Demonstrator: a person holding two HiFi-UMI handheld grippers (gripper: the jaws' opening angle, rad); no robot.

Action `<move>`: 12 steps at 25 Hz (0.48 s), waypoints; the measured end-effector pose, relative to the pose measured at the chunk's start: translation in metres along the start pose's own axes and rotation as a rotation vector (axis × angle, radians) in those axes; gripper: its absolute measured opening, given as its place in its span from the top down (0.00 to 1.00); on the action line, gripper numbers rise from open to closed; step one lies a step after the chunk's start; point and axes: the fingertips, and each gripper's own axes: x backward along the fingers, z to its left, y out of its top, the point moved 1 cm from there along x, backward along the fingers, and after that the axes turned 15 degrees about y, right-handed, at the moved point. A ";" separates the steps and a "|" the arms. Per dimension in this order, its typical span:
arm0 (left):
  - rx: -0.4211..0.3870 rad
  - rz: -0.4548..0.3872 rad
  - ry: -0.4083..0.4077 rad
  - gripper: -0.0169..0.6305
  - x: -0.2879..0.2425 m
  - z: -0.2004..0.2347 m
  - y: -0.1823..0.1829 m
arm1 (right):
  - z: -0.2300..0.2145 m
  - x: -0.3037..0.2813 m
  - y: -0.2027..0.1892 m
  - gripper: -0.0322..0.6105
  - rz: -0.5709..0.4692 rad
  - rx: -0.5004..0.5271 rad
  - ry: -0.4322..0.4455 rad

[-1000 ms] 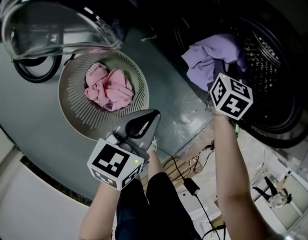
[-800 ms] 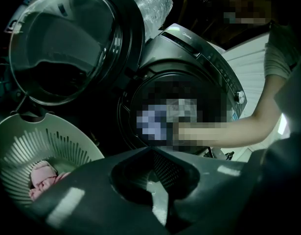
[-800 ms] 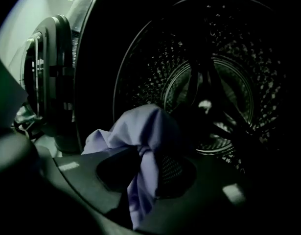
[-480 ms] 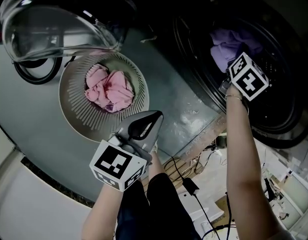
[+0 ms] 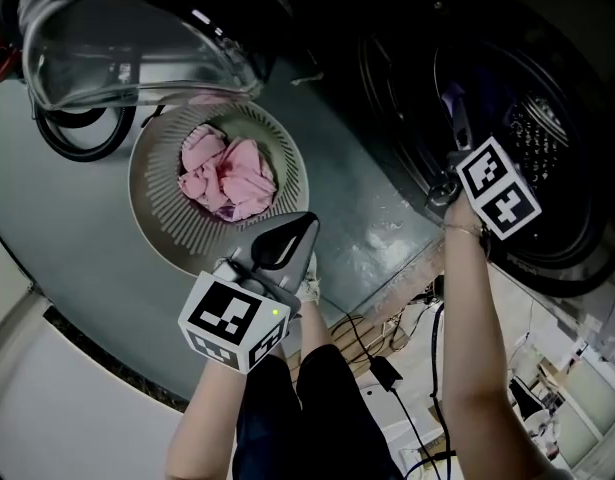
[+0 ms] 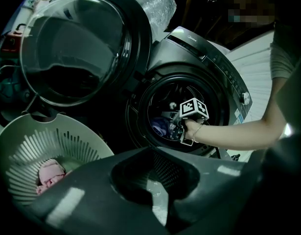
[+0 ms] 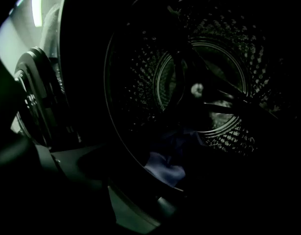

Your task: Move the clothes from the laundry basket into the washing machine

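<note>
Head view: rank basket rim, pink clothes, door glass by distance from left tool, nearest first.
1. basket rim: right side, beside the left tool.
2. pink clothes: in the basket's middle.
3. door glass: upper left, past the basket.

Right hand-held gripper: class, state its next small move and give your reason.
Probably draw the right hand-held gripper back out of the washing machine and toward the basket. The purple garment already lies in the drum, seemingly clear of the jaws, which stand apart. The pink clothes wait in the basket.
</note>
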 end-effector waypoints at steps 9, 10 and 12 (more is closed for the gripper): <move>-0.075 0.056 0.202 0.89 0.004 0.070 -0.010 | 0.153 0.064 -0.066 0.90 0.128 0.061 0.537; -0.078 0.070 0.232 0.89 0.002 0.081 -0.012 | 0.166 0.071 -0.079 0.90 0.164 0.054 0.583; -0.094 0.110 0.297 0.89 -0.004 0.105 -0.022 | 0.189 0.082 -0.105 0.90 0.232 0.052 0.647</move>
